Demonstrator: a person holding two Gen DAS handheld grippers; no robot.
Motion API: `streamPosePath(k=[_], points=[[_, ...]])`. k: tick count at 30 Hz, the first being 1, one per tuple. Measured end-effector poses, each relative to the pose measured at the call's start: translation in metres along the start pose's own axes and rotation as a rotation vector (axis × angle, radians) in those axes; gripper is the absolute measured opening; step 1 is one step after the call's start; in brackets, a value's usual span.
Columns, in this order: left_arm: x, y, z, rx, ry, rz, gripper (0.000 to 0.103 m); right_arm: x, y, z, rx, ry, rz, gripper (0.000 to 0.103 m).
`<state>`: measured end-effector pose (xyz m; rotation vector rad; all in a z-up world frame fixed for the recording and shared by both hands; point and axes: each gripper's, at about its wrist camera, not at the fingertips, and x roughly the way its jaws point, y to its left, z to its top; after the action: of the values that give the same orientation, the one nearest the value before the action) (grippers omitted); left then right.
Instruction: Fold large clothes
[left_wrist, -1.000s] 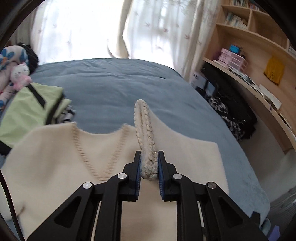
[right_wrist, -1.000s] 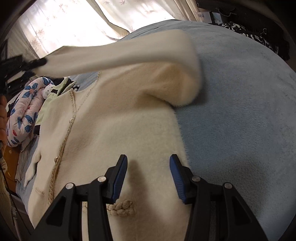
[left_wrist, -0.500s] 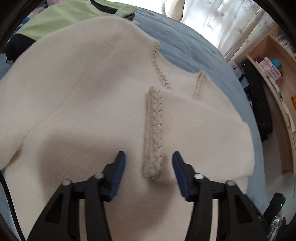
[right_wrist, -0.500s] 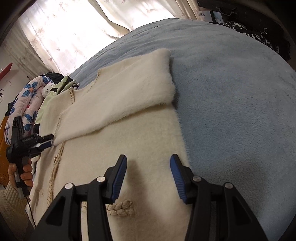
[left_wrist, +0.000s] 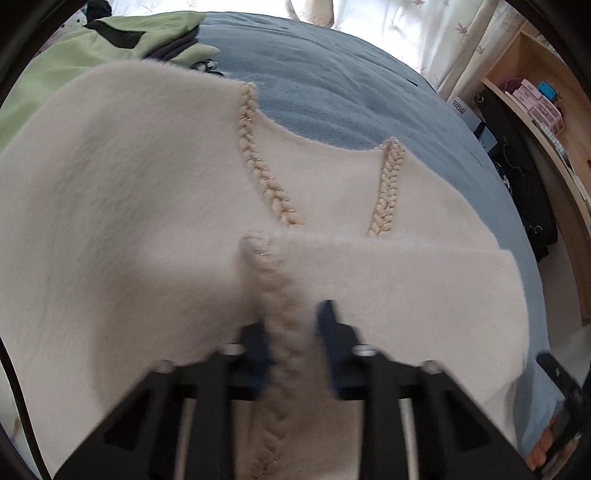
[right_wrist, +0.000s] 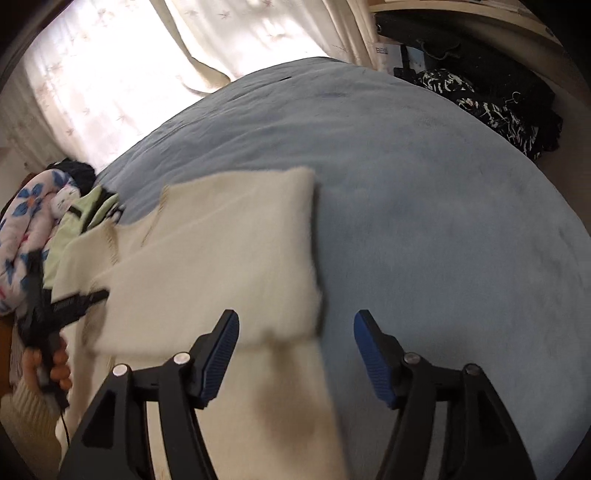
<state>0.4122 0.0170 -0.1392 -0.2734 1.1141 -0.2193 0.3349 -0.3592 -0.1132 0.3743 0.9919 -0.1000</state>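
A cream fluffy cardigan (left_wrist: 129, 221) with braided neckline trim lies flat on the blue bed (left_wrist: 332, 92). One sleeve (left_wrist: 406, 295) is folded across its chest, ending in a braided cuff (left_wrist: 273, 280). My left gripper (left_wrist: 293, 325) is low over that cuff, blurred, its jaws closing with the braid pinched between them. From the right wrist view the left gripper (right_wrist: 92, 297) looks shut at the sleeve's end. My right gripper (right_wrist: 295, 332) hovers over the cardigan's (right_wrist: 221, 240) right edge with its jaws opening. Nothing is gripped between them.
A green garment (left_wrist: 110, 40) and a floral pillow (right_wrist: 22, 221) lie at the bed's far left. Dark clothes (right_wrist: 498, 103) hang beside wooden shelves (left_wrist: 535, 92) on the right. Curtains hang behind the bed. A person's hand (right_wrist: 55, 365) holds the left gripper.
The raised sleeve came down across the cardigan's chest. My left gripper let go, sank and closed on the braided cuff again. The right gripper's jaws widened and it shifted toward the cardigan's edge.
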Motion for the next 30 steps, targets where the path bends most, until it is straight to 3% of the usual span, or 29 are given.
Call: streamPosePath(k=[4, 7, 8, 9, 12, 14, 17, 18, 20, 22, 25, 30], points=[[-0.013, -0.025, 0.016, 0.085, -0.065, 0.026, 0.012, 0.046, -0.006, 0.044, 0.042, 0.041, -0.012, 0.065], [-0.035, -0.036, 0.029, 0.102, -0.131, -0.001, 0.012, 0.077, -0.008, 0.064, 0.062, 0.094, 0.021, 0.064], [-0.039, -0.038, 0.033, 0.102, -0.147, -0.005, 0.012, 0.083, -0.005, 0.069, 0.051, 0.101, 0.029, 0.055], [-0.042, -0.04, 0.037, 0.105, -0.164, -0.008, 0.012, 0.086, 0.0, 0.074, 0.016, 0.093, 0.018, 0.015], [-0.041, -0.034, 0.039, 0.102, -0.194, 0.011, 0.012, 0.078, 0.007, 0.081, -0.013, -0.001, 0.022, 0.014], [-0.024, -0.024, 0.038, 0.08, -0.155, 0.046, 0.013, 0.09, 0.011, 0.077, -0.047, 0.033, -0.024, 0.016], [0.01, 0.0, 0.027, 0.031, -0.021, 0.094, 0.024, 0.089, 0.011, 0.071, -0.062, 0.061, -0.067, 0.034], [0.01, 0.006, 0.025, 0.012, -0.028, 0.075, 0.026, 0.08, 0.007, 0.07, -0.041, 0.056, -0.054, 0.042], [-0.003, 0.014, 0.023, -0.032, -0.038, 0.048, 0.033, 0.055, -0.004, 0.065, -0.008, 0.032, -0.007, 0.046], [-0.014, 0.018, 0.021, -0.045, -0.033, 0.032, 0.051, 0.033, -0.013, 0.053, -0.004, 0.017, 0.021, 0.053], [-0.027, 0.02, 0.01, -0.01, -0.046, 0.036, 0.055, 0.019, -0.017, 0.036, -0.03, 0.024, 0.027, 0.064], [-0.022, 0.023, -0.01, -0.029, -0.024, 0.017, 0.055, 0.023, -0.019, 0.01, -0.032, 0.073, 0.065, 0.064]])
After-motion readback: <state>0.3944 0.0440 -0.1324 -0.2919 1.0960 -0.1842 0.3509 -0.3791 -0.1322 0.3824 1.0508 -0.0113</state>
